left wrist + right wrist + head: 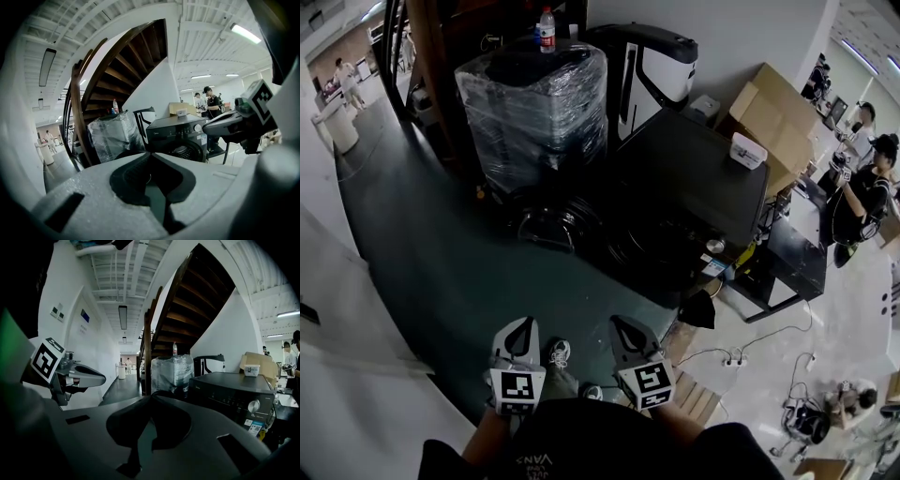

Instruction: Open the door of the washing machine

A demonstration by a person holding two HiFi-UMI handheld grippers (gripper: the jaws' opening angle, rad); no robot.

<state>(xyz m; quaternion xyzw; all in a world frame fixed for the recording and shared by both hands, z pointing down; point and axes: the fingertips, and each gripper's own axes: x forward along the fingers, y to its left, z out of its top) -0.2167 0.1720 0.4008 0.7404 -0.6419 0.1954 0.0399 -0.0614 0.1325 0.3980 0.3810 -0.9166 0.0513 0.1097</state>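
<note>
The black washing machine (694, 178) stands ahead and to the right, a few steps off. The left gripper view shows its front (176, 133) with the round door (183, 152) closed. Its top and control knob (253, 405) appear at the right of the right gripper view. My left gripper (523, 324) and right gripper (620, 324) are held side by side low in the head view, well short of the machine. Both are shut with nothing between the jaws, as seen in the left gripper's (150, 154) and right gripper's (151, 397) own views.
A plastic-wrapped stack (534, 103) with a water bottle (547, 28) on top stands left of the machine, under a wooden staircase (187, 296). Cardboard boxes (778, 112) sit behind the machine. A person (862, 197) works at the right. A power strip (733, 359) and cables lie on the floor.
</note>
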